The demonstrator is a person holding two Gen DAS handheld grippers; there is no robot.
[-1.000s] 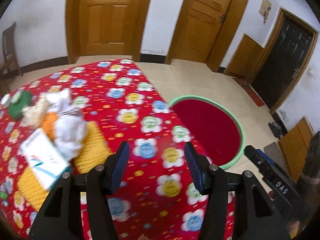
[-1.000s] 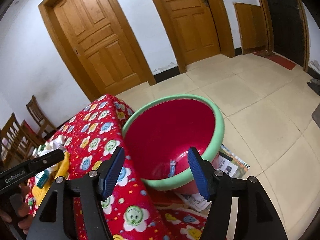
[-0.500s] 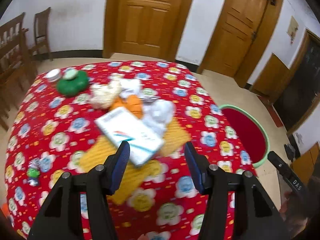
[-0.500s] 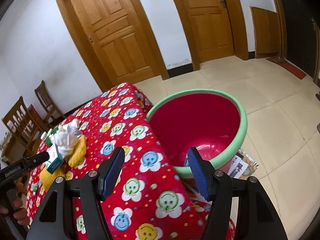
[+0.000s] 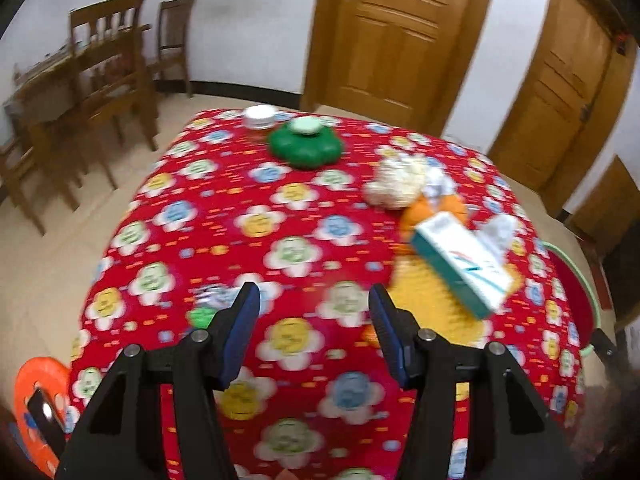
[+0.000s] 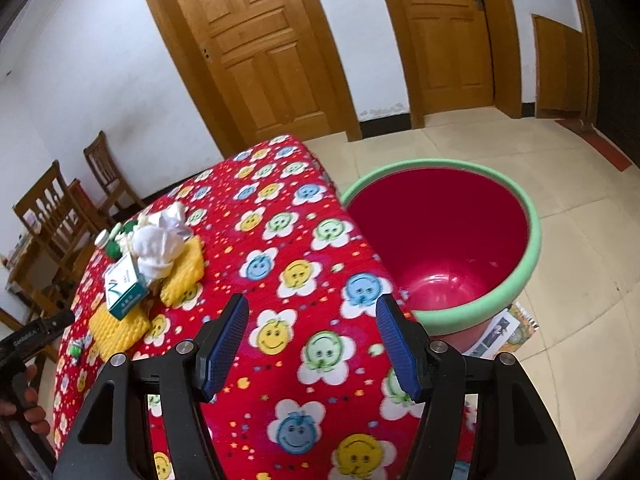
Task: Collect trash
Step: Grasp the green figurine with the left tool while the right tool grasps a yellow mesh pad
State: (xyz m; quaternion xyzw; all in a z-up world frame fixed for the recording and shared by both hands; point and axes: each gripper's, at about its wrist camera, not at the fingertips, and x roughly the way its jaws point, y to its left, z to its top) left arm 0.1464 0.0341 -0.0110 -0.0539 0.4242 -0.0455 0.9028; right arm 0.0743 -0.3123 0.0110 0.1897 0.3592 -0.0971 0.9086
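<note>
A red flowered table (image 5: 256, 216) holds a trash pile: crumpled white tissue (image 6: 156, 244), a beige wad (image 5: 396, 180), orange peel (image 5: 416, 210) and a white-and-teal box (image 5: 460, 264) on a yellow mat (image 6: 182, 276). A small green-and-silver wrapper (image 5: 208, 300) lies just ahead of my left fingers. My left gripper (image 5: 314, 330) is open and empty above the table's near edge. My right gripper (image 6: 312, 344) is open and empty over the table's right side, beside a red tub with a green rim (image 6: 520, 280).
A green flower-shaped container (image 5: 306, 146) and a white-lidded jar (image 5: 260, 116) stand at the table's far side. Wooden chairs (image 5: 104, 76) stand at the left wall. Papers (image 6: 500, 332) lie on the floor under the tub. An orange object (image 5: 36, 392) sits low left.
My left gripper has swung left from the tub side to the table's left part, bringing the small wrapper close. My right gripper has drawn back and up from the tub. Both stayed open.
</note>
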